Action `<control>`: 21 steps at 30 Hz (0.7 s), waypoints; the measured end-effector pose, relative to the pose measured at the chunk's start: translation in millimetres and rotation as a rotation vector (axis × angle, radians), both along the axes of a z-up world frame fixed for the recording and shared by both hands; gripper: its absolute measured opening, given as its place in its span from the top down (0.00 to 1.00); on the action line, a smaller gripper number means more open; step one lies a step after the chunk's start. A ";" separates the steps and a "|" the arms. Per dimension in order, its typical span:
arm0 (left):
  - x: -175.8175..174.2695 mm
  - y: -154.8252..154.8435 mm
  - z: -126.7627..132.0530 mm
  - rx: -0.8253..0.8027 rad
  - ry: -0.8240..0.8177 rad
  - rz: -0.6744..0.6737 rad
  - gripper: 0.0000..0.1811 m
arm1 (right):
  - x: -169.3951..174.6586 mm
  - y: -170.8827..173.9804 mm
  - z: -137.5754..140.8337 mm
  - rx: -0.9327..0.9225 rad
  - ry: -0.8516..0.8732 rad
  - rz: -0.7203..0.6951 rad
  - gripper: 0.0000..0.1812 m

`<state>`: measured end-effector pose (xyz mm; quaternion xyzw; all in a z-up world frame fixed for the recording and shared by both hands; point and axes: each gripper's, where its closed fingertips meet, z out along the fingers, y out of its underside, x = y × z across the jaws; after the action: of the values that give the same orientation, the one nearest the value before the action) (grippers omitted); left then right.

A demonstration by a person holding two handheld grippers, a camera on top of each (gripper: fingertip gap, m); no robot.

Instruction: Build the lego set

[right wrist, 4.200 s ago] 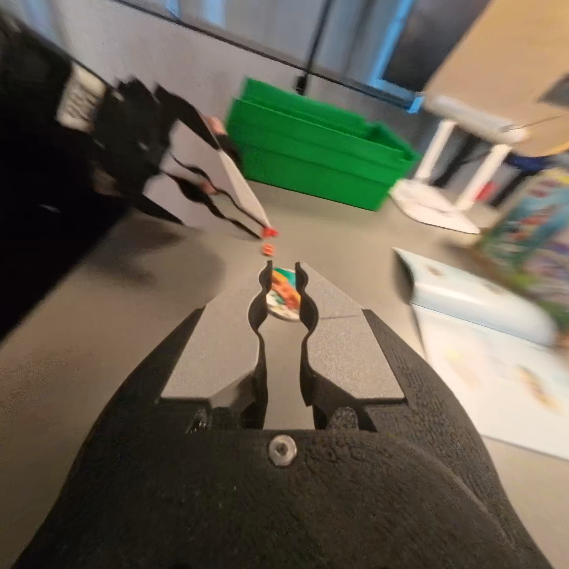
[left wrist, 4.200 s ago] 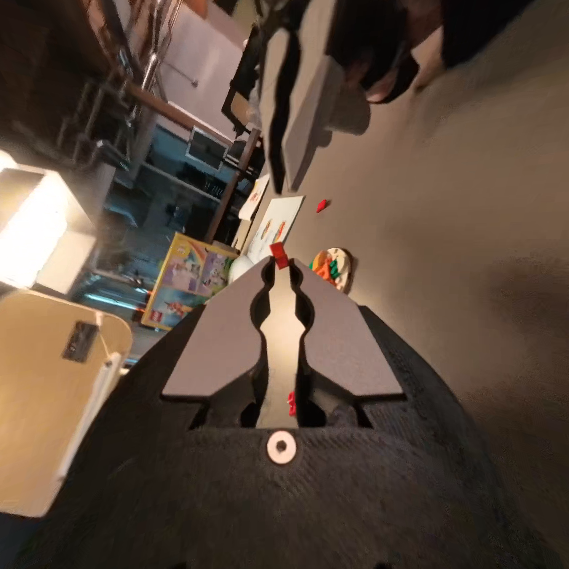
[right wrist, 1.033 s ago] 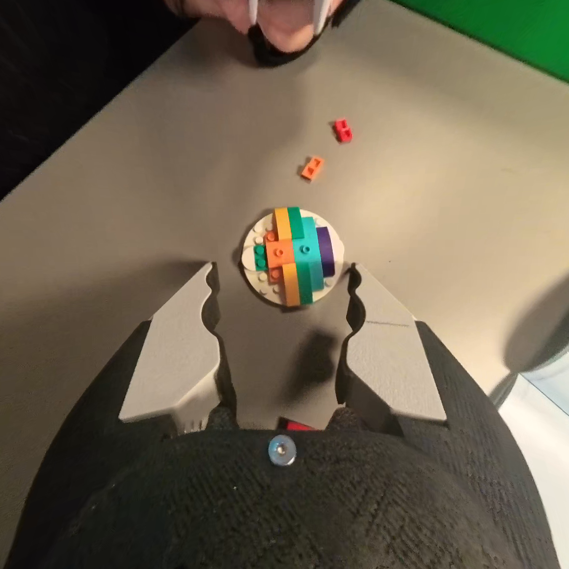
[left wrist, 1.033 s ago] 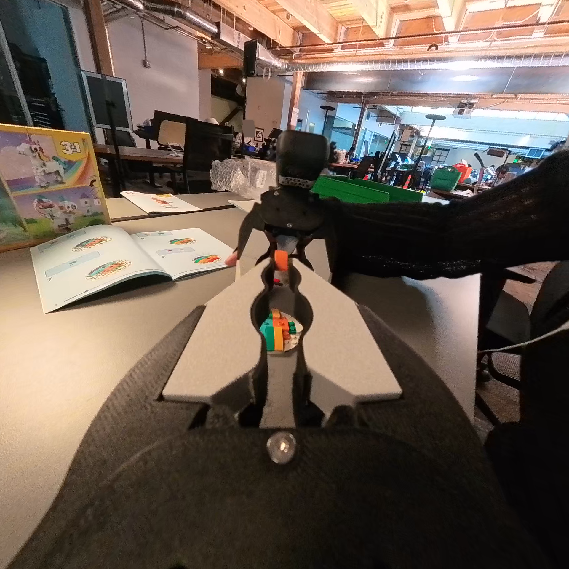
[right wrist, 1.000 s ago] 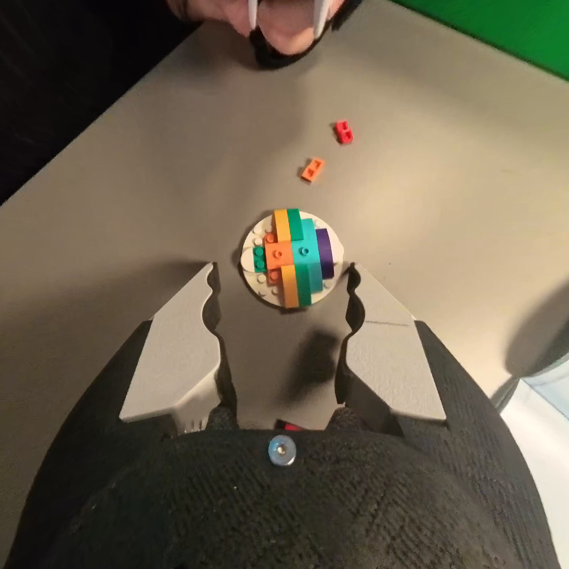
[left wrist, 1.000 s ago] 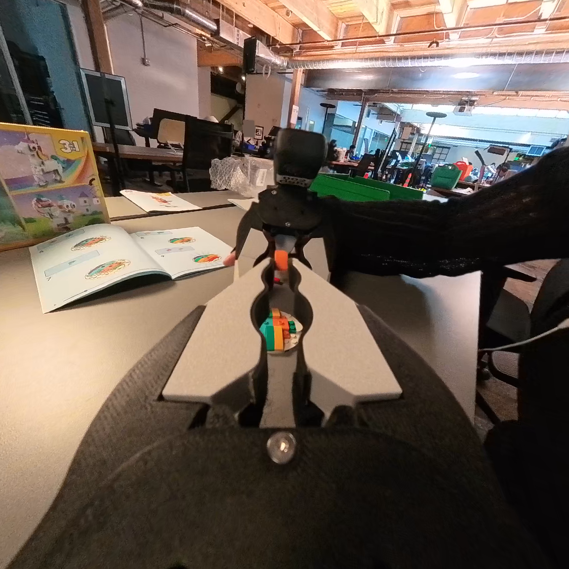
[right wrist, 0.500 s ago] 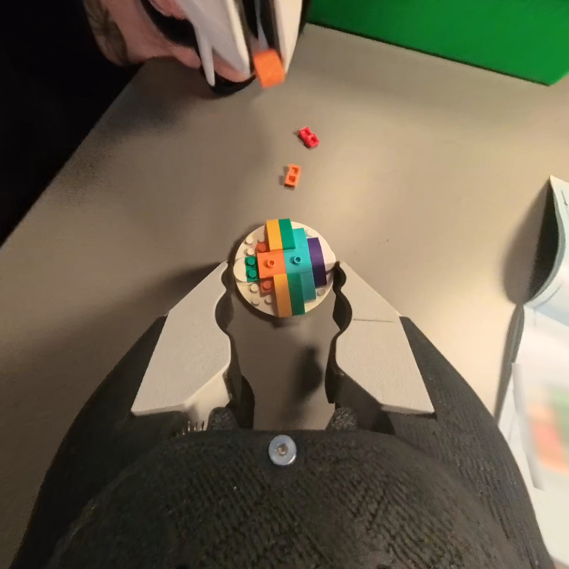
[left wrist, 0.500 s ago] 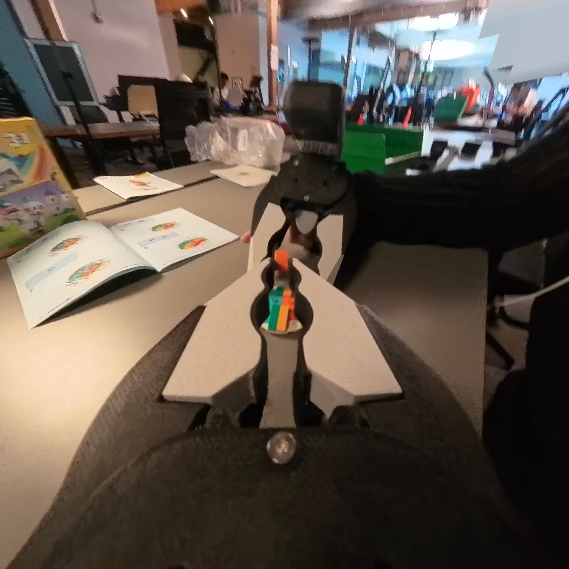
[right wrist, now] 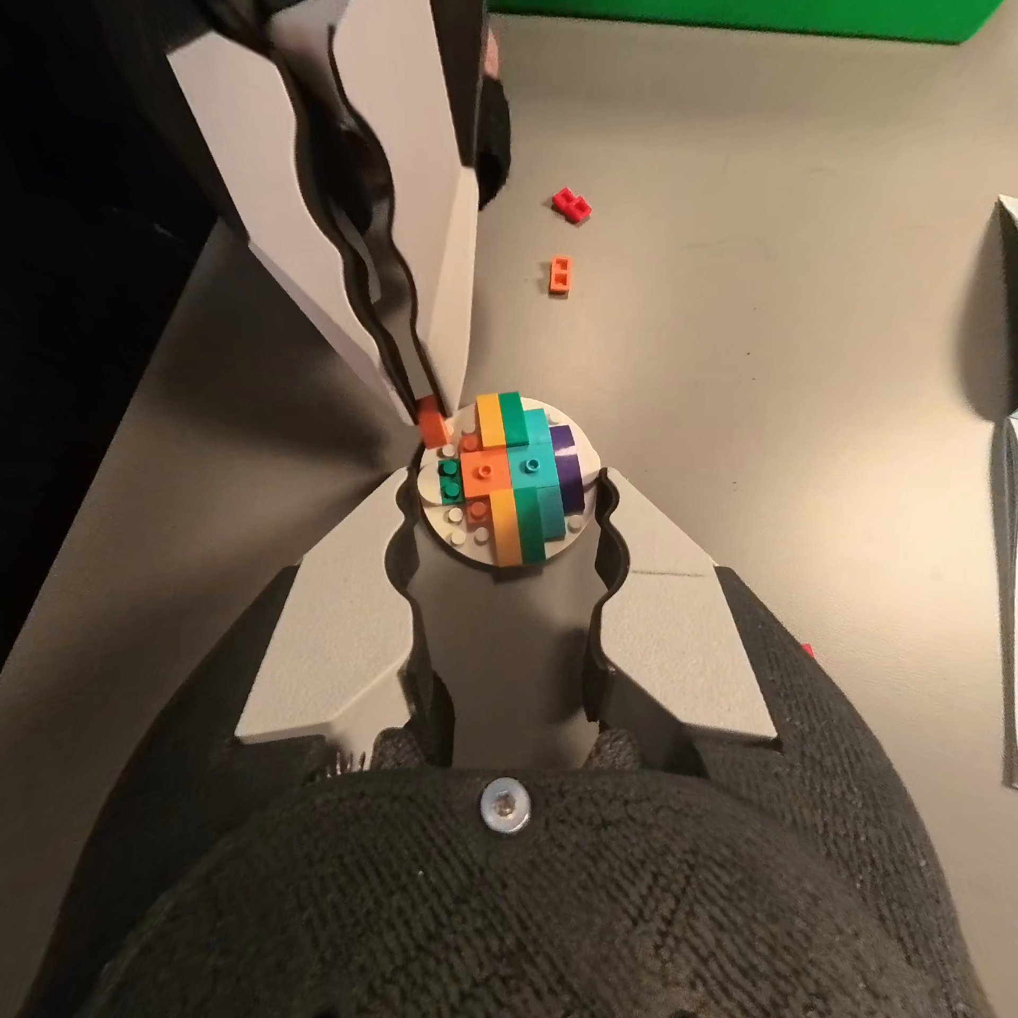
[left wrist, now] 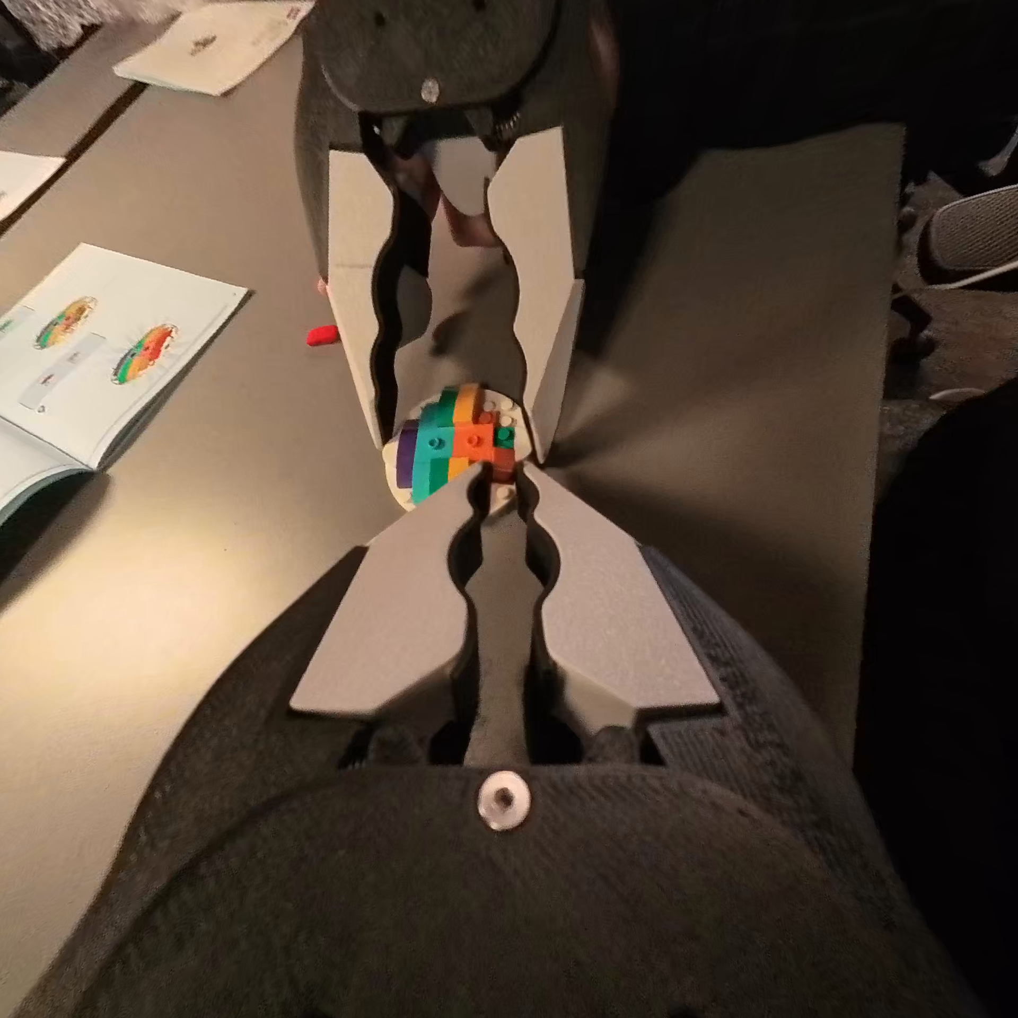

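Note:
A round white plate model (right wrist: 474,545) with orange, yellow, green, teal and purple bricks lies on the grey table (right wrist: 771,385). My right gripper (right wrist: 505,479) is closed on it, with a finger against each side of the rim. It also shows in the left wrist view (left wrist: 457,440), opposite my own fingers. My left gripper (left wrist: 498,478) is shut on a small orange brick (right wrist: 432,428). It holds the brick down at the plate's far left rim, touching or just above the studs. The left gripper (right wrist: 427,416) comes in steeply from the upper left in the right wrist view.
A loose red brick (right wrist: 572,205) and a small orange piece (right wrist: 561,274) lie beyond the model. Another red piece (left wrist: 322,335) lies near the open instruction booklet (left wrist: 82,352). A green bin (right wrist: 771,16) stands at the table's far edge. Only a small space, under 4 cm, lies between the two pairs of fingers. Both grippers' tips are roughly 9 centimetres from the small orange piece (right wrist: 561,274).
My left gripper has dropped with the orange brick from above the table to the plate's rim. My right gripper has moved forward and closed from wide open onto the plate.

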<state>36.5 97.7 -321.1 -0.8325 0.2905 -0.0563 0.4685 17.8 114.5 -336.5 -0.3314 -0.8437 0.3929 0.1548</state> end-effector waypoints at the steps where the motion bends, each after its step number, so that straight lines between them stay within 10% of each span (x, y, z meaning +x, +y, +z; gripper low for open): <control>1: -1.1 0.7 -1.5 -0.009 0.004 0.008 0.96 | 0.1 -0.1 -0.1 0.002 0.001 0.001 0.65; 21: -14.2 6.3 -8.0 -0.062 -0.011 0.105 0.79 | -0.4 -0.2 -0.2 0.008 0.008 -0.003 0.65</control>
<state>22.3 104.0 -329.1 -0.8604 0.2417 -0.0452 0.4463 17.3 114.3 -336.7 -0.3305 -0.8440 0.3908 0.1602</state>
